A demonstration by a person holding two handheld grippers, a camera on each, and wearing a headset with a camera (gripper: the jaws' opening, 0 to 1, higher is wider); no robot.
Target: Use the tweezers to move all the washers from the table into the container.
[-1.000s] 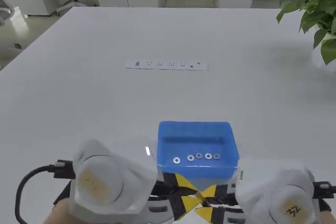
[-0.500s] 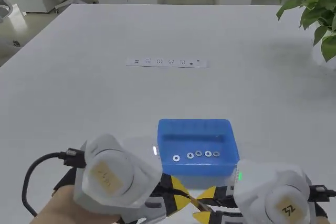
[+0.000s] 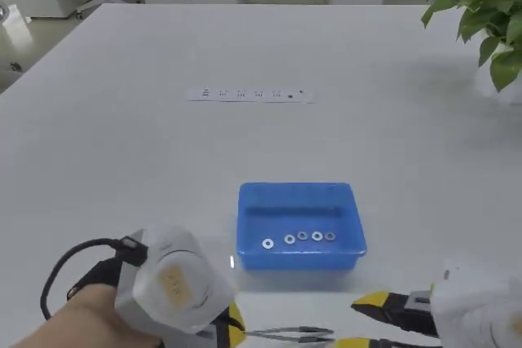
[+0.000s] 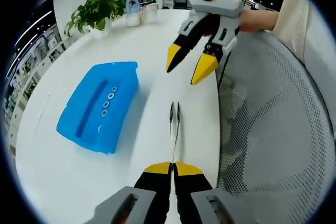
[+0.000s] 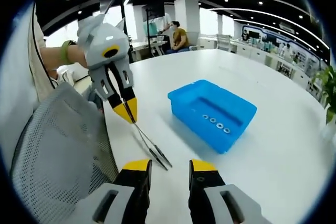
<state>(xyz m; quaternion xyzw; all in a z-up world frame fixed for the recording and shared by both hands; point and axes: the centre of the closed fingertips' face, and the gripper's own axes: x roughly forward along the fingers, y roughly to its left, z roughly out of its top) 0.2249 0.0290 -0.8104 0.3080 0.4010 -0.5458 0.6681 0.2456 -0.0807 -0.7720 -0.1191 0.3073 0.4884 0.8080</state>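
The left gripper [image 4: 172, 167] has its jaws pressed together on the rear end of the tweezers [image 4: 174, 124]. Holding them there leaves the two thin tips free to reach forward. The tweezers run low along the table [image 3: 163, 160], on the person's side of the container [image 3: 298, 260], just in front of its near wall. They point away from the left gripper towards the right gripper [image 5: 169, 165]. Nothing can be made out between the tips. Whether they rest on the table or hang just above it cannot be told.

The right gripper has its jaws parted with a clear gap and grips nothing. It sits near the container's front right corner and faces the tweezer tips, well placed to steady or take the tool if needed.

The container stands flat on the table, open side up, within easy reach of both grippers, so each drop is a short trip. The washers [image 3: 303, 235] lie inside it on the floor, in a loose row towards the near wall.

- **Washers:** five, all inside the container, four close together and one a little apart at the left end.
- **Container:** one.
- **Tweezers:** one pair.
- **Grippers:** two.

With every counted washer in the container and the tweezers low and carrying nothing, the moving looks finished or very nearly so.

Far beyond the container a socket strip [image 3: 249, 95] is set into the table. A potted plant [image 3: 481, 6] stands at the far right corner.
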